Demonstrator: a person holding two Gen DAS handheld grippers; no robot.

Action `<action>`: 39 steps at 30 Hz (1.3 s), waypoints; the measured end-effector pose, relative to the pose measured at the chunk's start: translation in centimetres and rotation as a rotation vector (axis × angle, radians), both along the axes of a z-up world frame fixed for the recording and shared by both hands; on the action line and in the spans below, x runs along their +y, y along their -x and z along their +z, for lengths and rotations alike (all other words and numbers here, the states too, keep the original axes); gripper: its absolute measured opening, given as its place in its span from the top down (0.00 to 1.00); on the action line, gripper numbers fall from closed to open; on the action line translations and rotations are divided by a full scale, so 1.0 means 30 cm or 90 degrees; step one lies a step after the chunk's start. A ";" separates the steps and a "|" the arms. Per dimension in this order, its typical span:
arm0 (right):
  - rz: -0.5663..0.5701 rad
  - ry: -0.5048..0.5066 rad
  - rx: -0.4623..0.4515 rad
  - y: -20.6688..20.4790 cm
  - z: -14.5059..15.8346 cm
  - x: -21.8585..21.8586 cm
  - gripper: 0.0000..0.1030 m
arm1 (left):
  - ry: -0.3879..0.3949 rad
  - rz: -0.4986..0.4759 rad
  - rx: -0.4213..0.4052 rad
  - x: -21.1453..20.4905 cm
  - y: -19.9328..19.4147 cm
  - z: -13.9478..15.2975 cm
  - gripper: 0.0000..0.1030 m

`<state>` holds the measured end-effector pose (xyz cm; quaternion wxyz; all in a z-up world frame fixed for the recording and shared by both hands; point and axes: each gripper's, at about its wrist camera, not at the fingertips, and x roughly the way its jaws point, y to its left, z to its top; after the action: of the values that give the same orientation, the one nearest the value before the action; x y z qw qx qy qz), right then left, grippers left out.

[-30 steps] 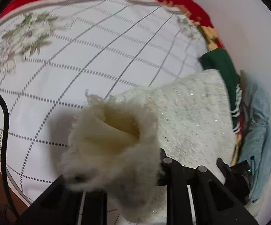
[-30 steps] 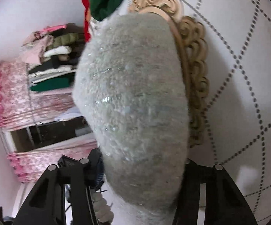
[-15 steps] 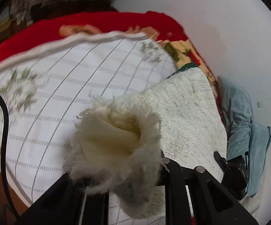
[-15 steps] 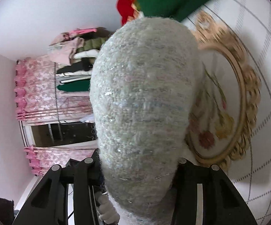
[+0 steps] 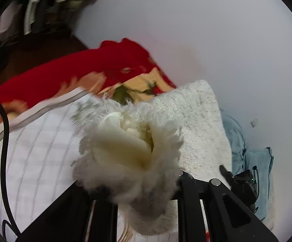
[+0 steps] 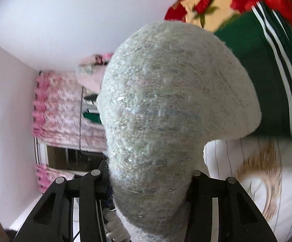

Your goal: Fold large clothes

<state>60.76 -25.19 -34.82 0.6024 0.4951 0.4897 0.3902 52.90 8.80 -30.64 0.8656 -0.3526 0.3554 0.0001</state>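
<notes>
A fuzzy cream-white knit garment [image 5: 196, 121] with glittery threads hangs stretched between my two grippers above the bed. My left gripper [image 5: 144, 189] is shut on a bunched, frayed edge of it [image 5: 129, 153], which hides the fingertips. My right gripper [image 6: 150, 183] is shut on another part of the same garment [image 6: 166, 100], which bulges up and fills the middle of the right wrist view. The other gripper [image 5: 241, 183] shows at the lower right of the left wrist view.
A white checked bed cover [image 5: 35, 151] lies over a red floral blanket [image 5: 65, 74]. A green garment with white stripes [image 6: 267, 70] and a light blue garment [image 5: 253, 157] lie near the white wall [image 5: 206, 30]. A rack of clothes [image 5: 51, 0] and pink curtains [image 6: 65, 111] stand behind.
Both grippers have lifted and tilted up with the garment. The bed has dropped lower in view, and the wall, the clothes rack and the green garment have come into view.
</notes>
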 end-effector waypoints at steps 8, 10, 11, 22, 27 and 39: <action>-0.037 0.100 0.071 -0.440 -0.278 -0.215 0.53 | -0.002 -0.065 0.116 -0.151 -0.425 -0.432 0.88; -0.031 0.137 0.097 -0.498 -0.368 -0.267 0.53 | -0.015 -0.076 0.156 -0.187 -0.452 -0.547 0.87; -0.026 0.150 0.101 -0.518 -0.399 -0.285 0.53 | -0.026 -0.083 0.169 -0.201 -0.458 -0.592 0.87; 0.007 0.457 0.038 -0.508 -0.229 -0.231 0.24 | -0.137 -0.137 0.219 -0.239 -0.429 -0.528 0.73; -0.031 0.715 -0.031 -0.373 -0.053 -0.122 0.13 | -0.268 -0.146 0.218 -0.280 -0.377 -0.437 0.16; -0.176 0.949 -0.112 0.199 0.279 0.084 0.00 | -0.401 -0.186 0.121 -0.279 -0.111 -0.064 0.04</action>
<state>54.78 -22.67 -26.46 0.8575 -0.0188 0.5071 -0.0847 56.24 0.43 -32.57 0.8859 -0.0127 0.4634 0.0187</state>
